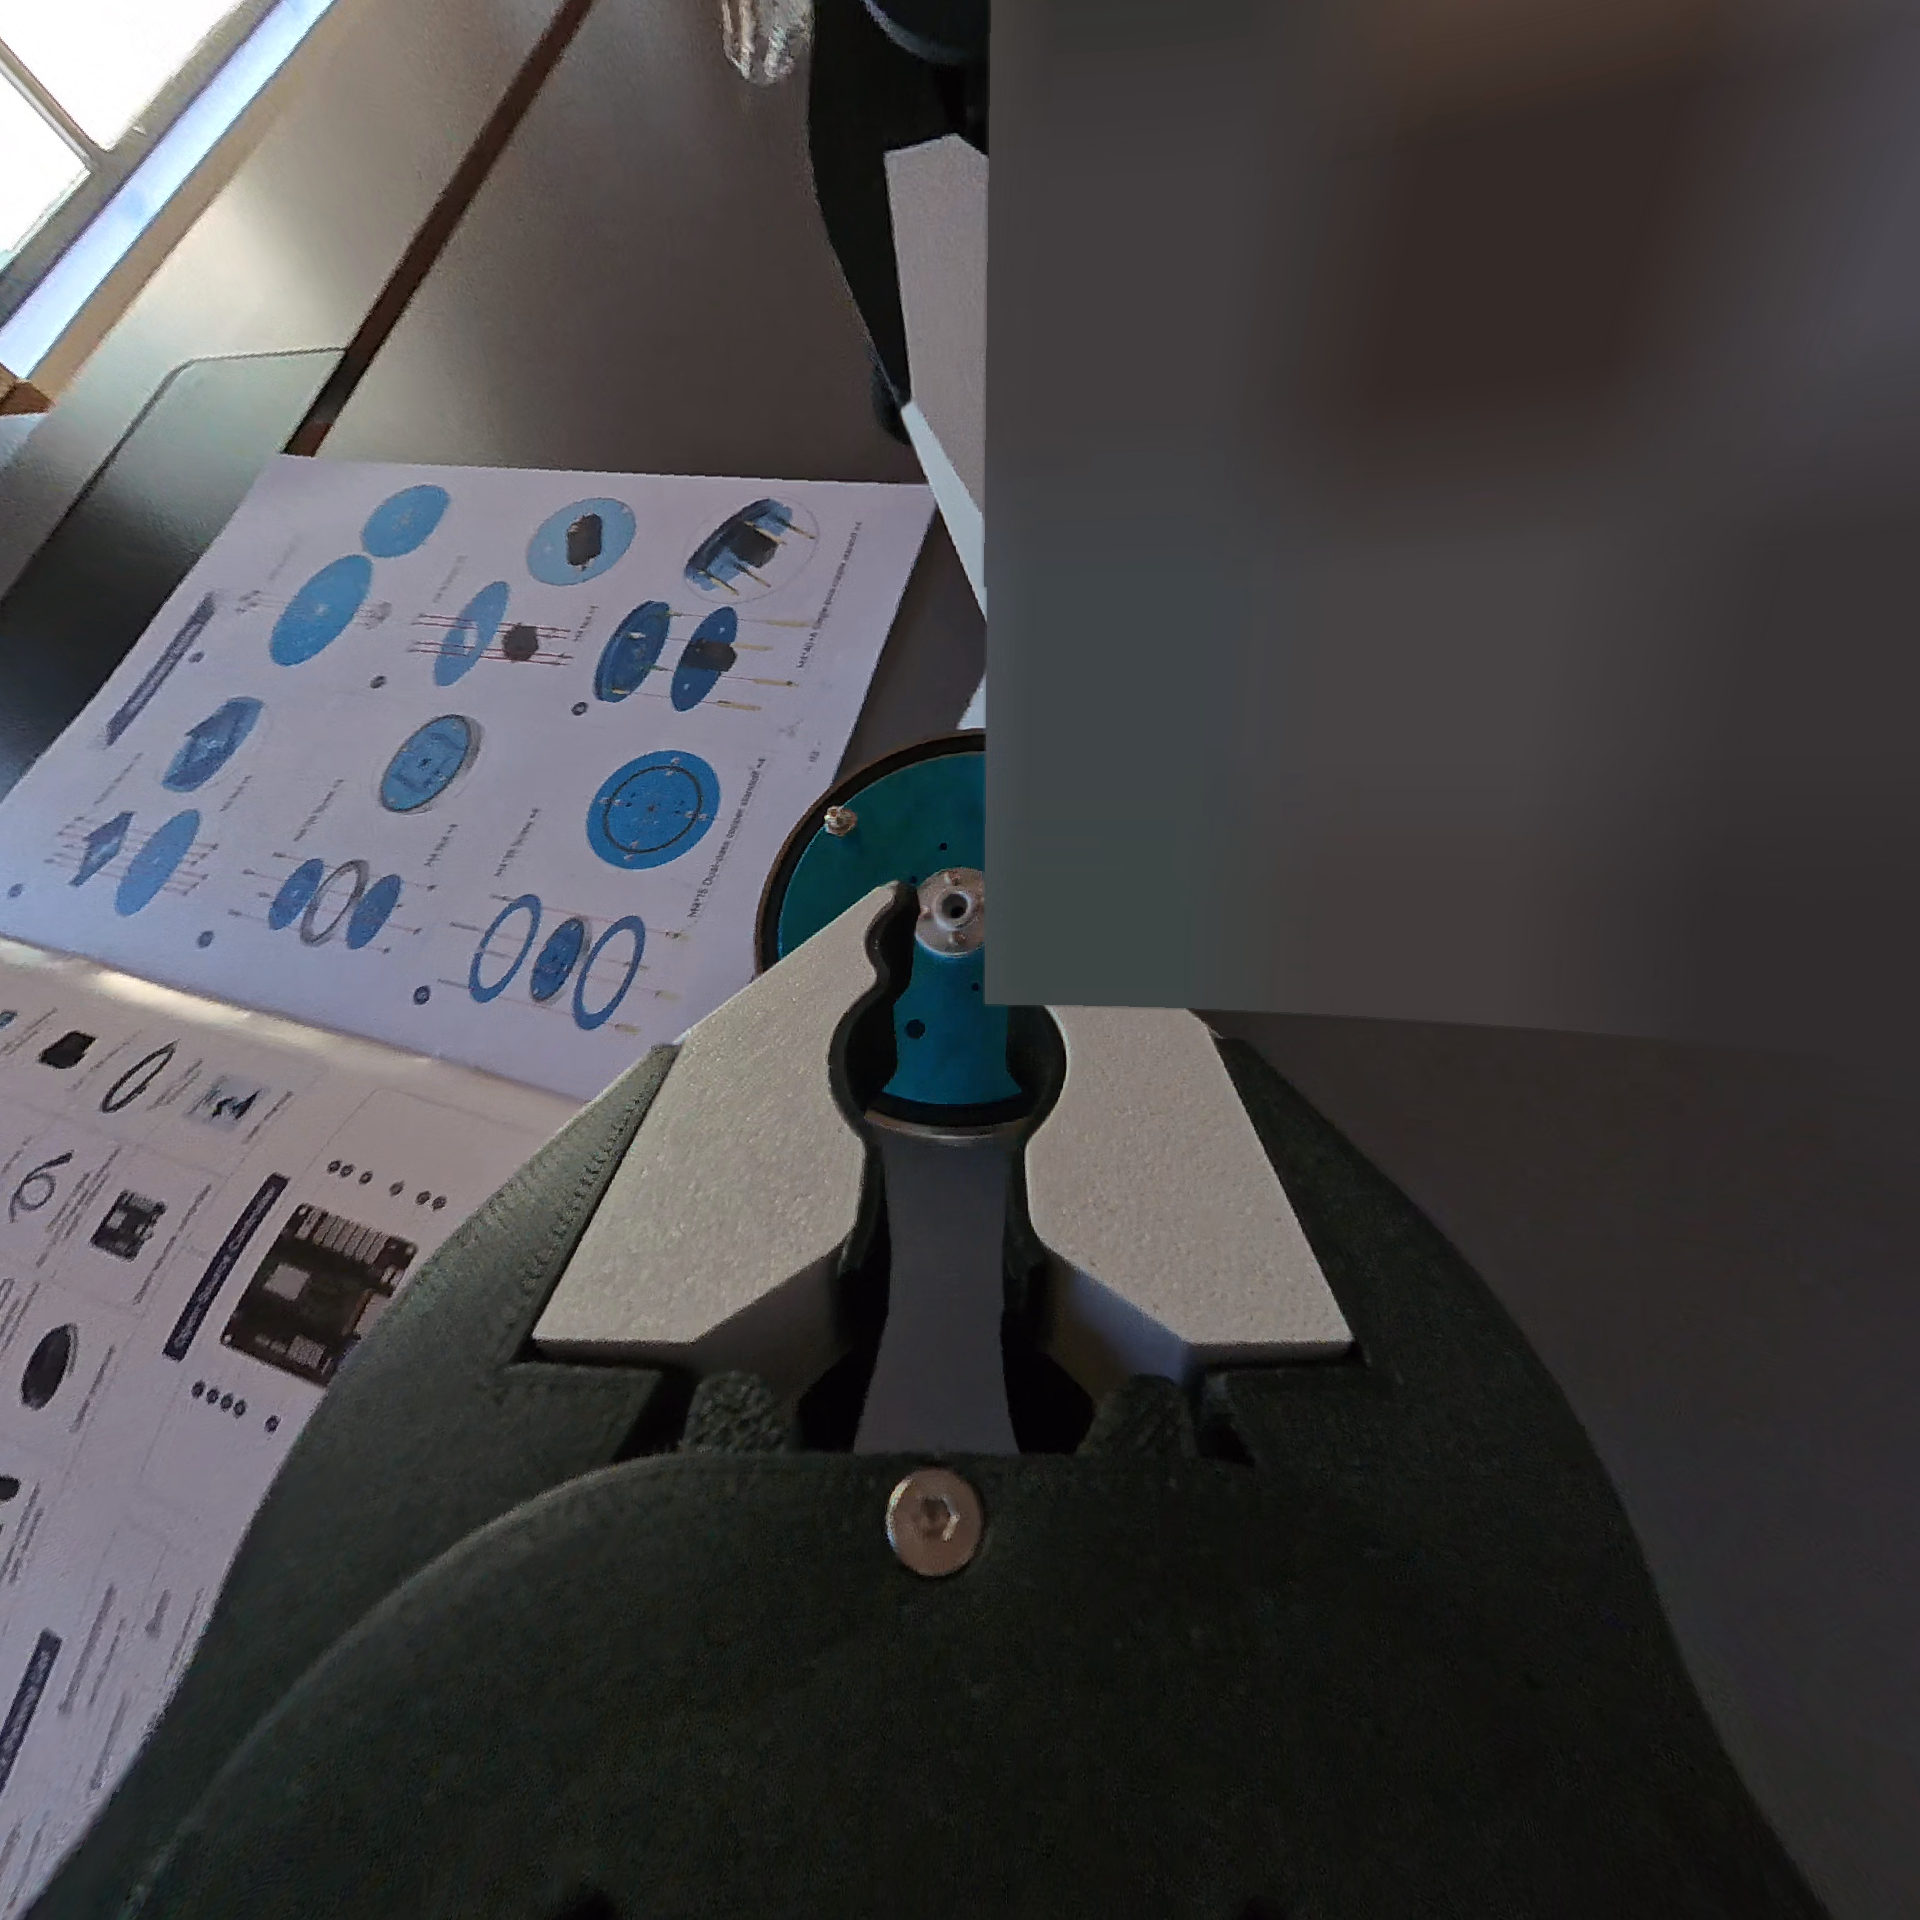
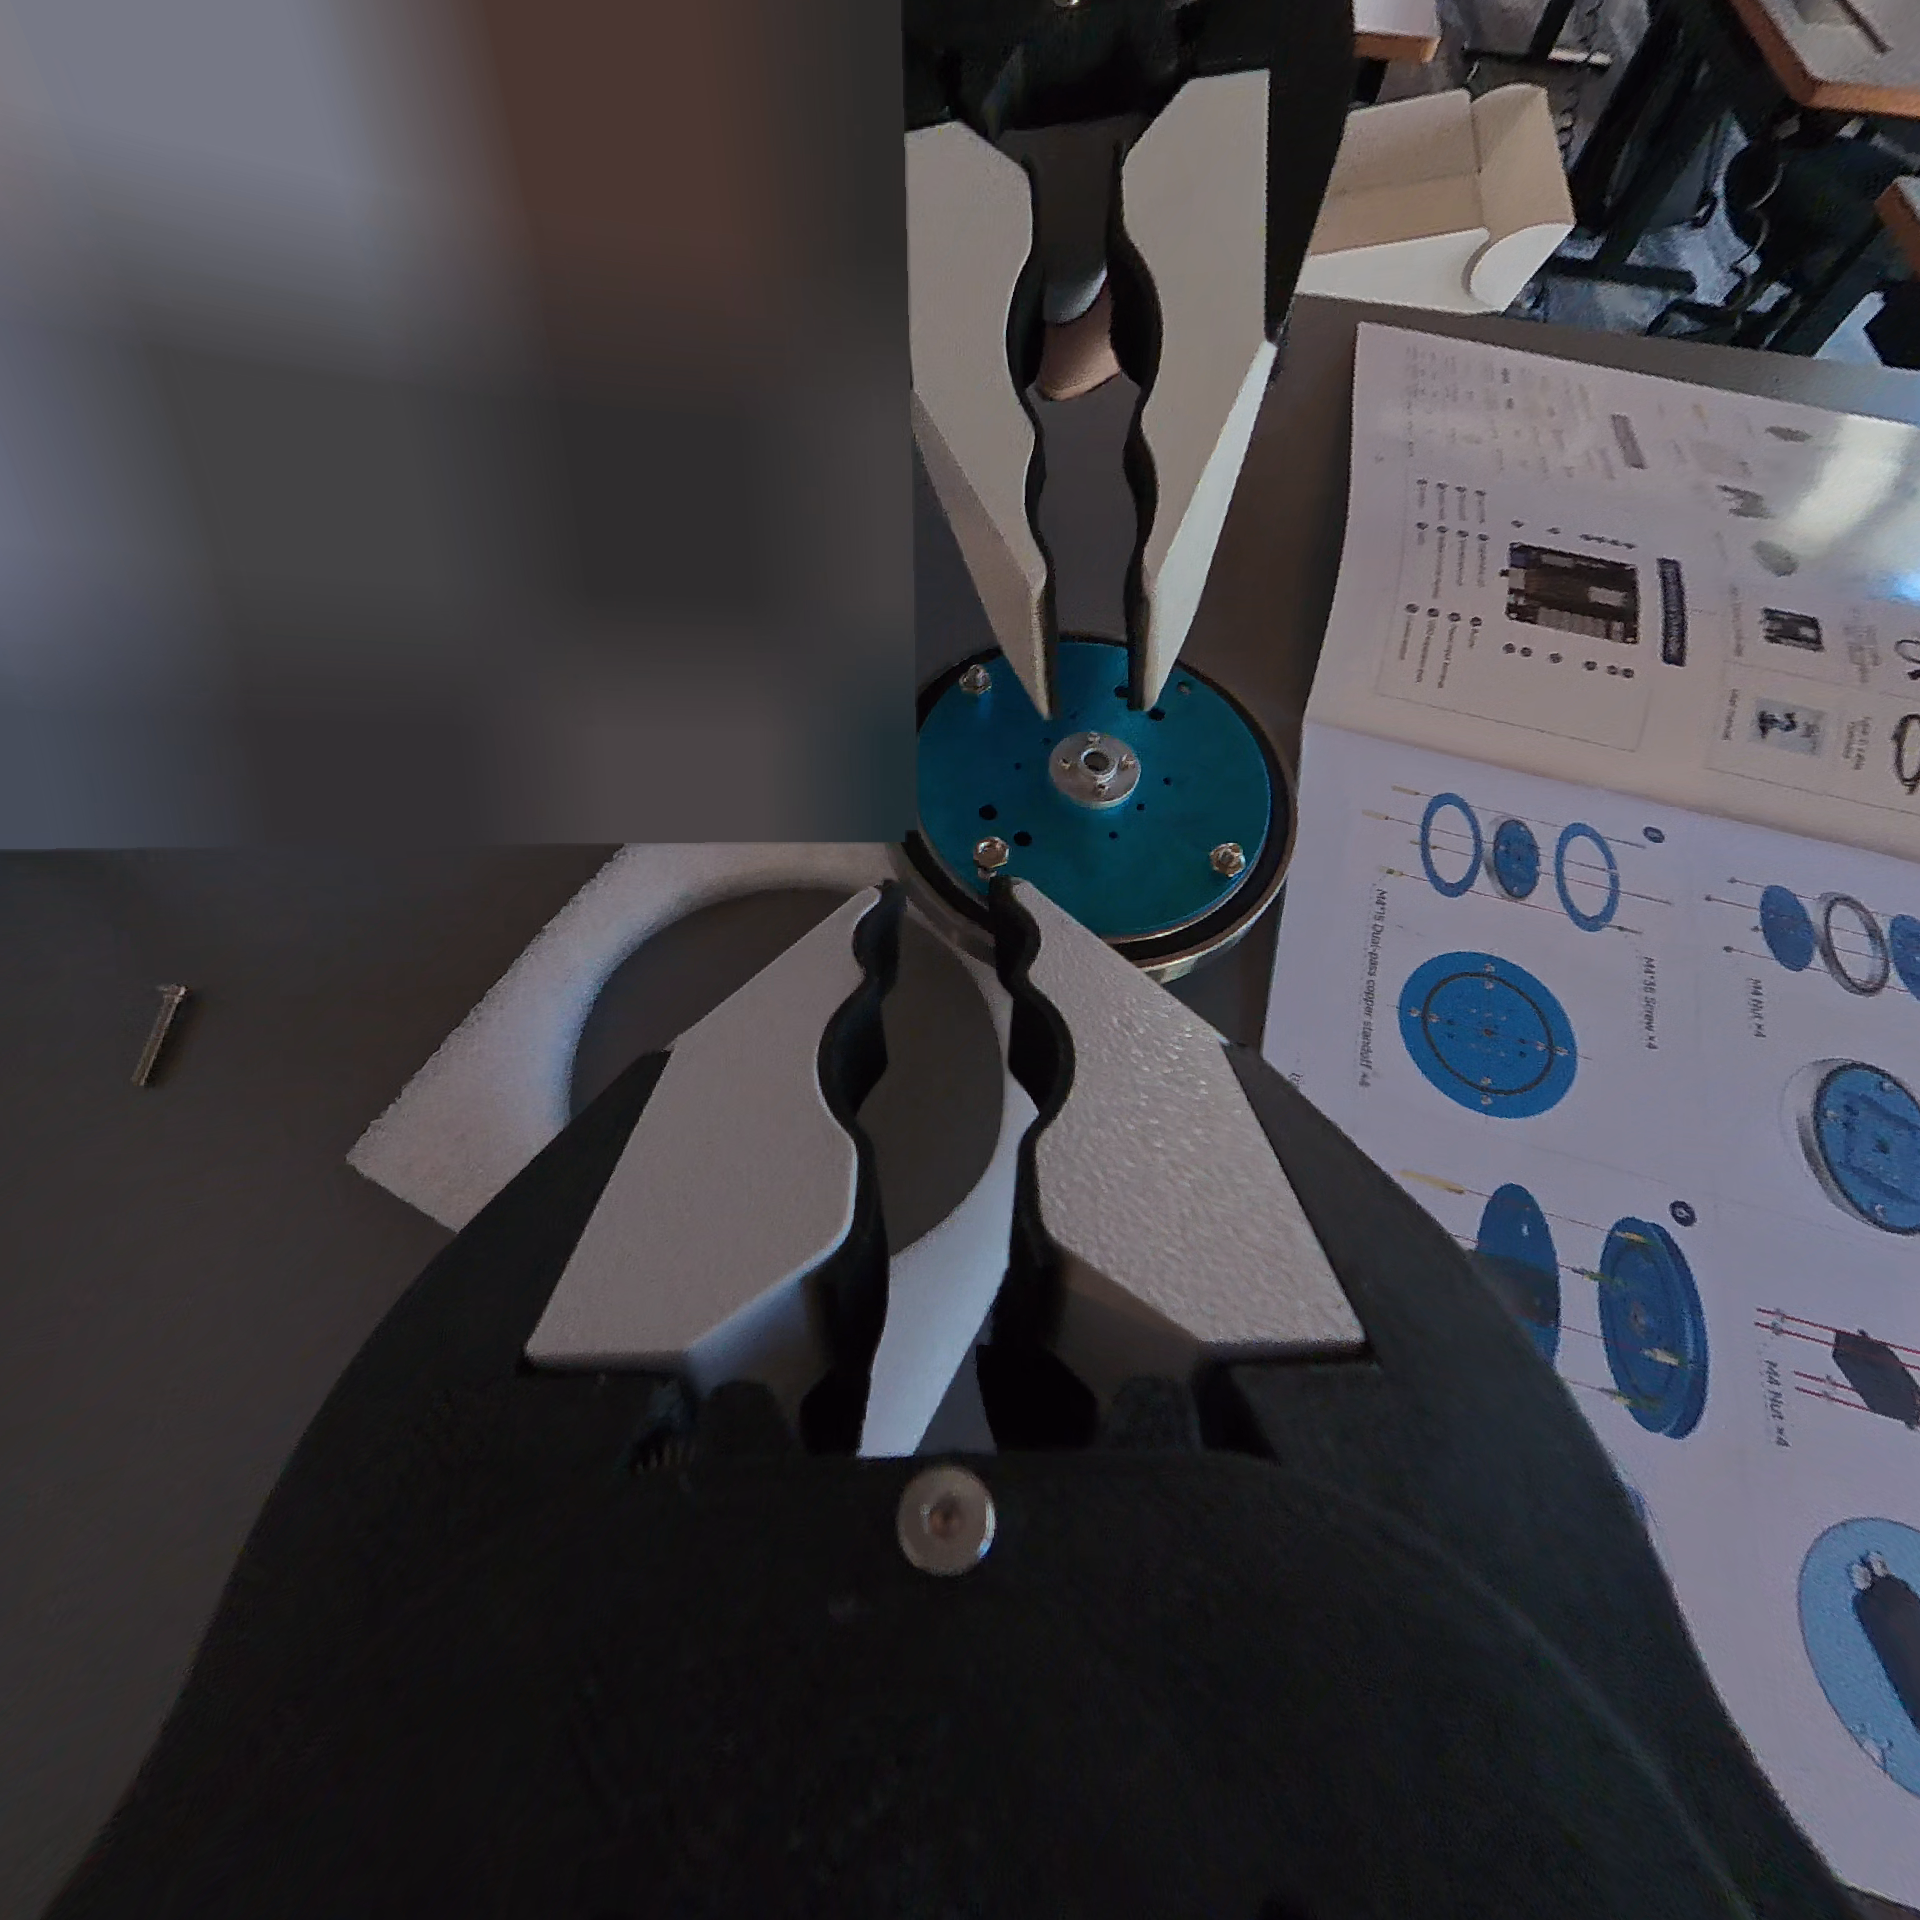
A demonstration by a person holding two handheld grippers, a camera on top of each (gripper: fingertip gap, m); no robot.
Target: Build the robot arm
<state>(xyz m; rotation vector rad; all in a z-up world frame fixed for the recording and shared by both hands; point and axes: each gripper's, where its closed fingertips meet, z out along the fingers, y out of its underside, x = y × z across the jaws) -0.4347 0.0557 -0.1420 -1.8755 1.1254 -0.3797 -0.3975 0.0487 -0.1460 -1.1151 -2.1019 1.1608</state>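
Two hand-held grippers are meeting over a blue disc assembly (image 2: 1101, 800) sitting on the desk (image 2: 260, 1195) beside instruction sheets (image 2: 1621, 935). The left hand-held gripper (image 2: 1091, 707) is touching the disc face with narrowly parted tips, holding nothing. The right hand-held gripper (image 2: 951, 894) is hovering at the disc's near rim, slightly parted, empty. The disc looks rigid and metallic, probably weighty; its rim offers the firmest hold. A loose screw (image 2: 161, 1034) is lying well apart.

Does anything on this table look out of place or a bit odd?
One thing: a lone screw lies loose on the dark table, far left of the blue disc where both grippers, left and right, are working. A white foam piece with a round cut-out lies askew beside the disc.
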